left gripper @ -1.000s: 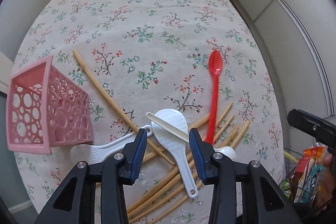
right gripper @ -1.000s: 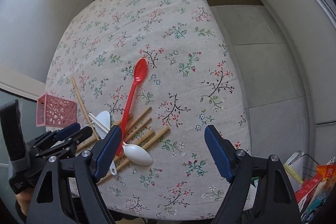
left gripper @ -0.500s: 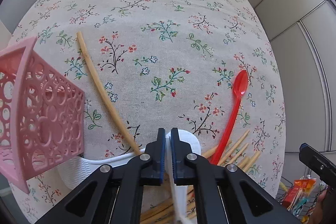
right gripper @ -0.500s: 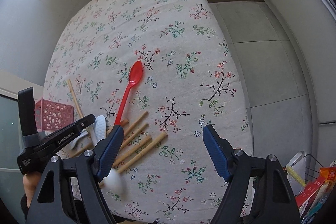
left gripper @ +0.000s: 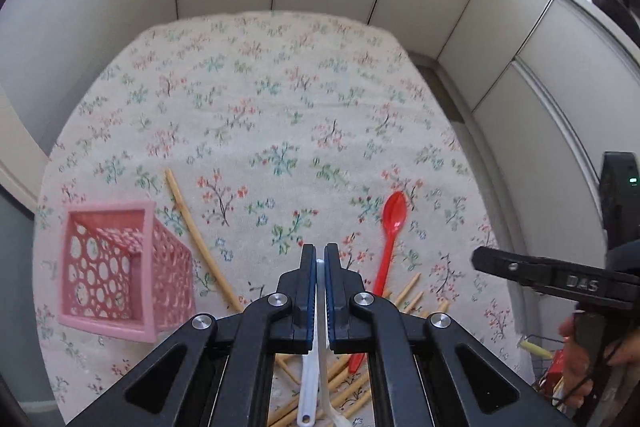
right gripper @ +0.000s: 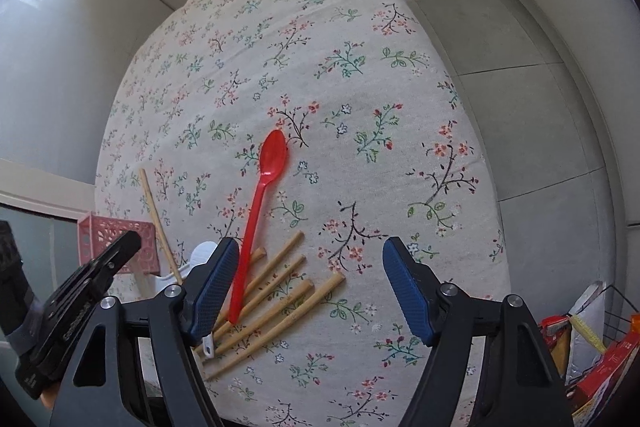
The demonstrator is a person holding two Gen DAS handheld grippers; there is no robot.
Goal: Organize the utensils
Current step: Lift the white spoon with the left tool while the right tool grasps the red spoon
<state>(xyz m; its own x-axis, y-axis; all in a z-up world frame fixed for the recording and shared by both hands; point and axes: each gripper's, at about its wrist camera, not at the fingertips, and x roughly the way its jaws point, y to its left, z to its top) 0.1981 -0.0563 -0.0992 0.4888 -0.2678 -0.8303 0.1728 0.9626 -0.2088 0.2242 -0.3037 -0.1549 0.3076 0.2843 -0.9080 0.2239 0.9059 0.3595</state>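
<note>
While the left gripper (left gripper: 319,263) was clamped on white utensils (left gripper: 310,379), apparently two, lifted clear of the cloth (left gripper: 280,115), the right gripper (right gripper: 308,283) was held spread wide and empty above the sticks (right gripper: 280,291). The pink basket (left gripper: 116,267) was seen lying on its side with nothing inside. The task was judged barely begun: the red spoon (right gripper: 260,211), the sticks and the held pieces remained to be stowed.

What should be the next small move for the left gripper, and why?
Probably carry it left toward the pink perforated plastic basket. The left gripper is shut on a white plastic rice paddle, lifted above the wooden chopsticks, and the basket's opening looks empty. The right gripper is open, holding nothing.
</note>
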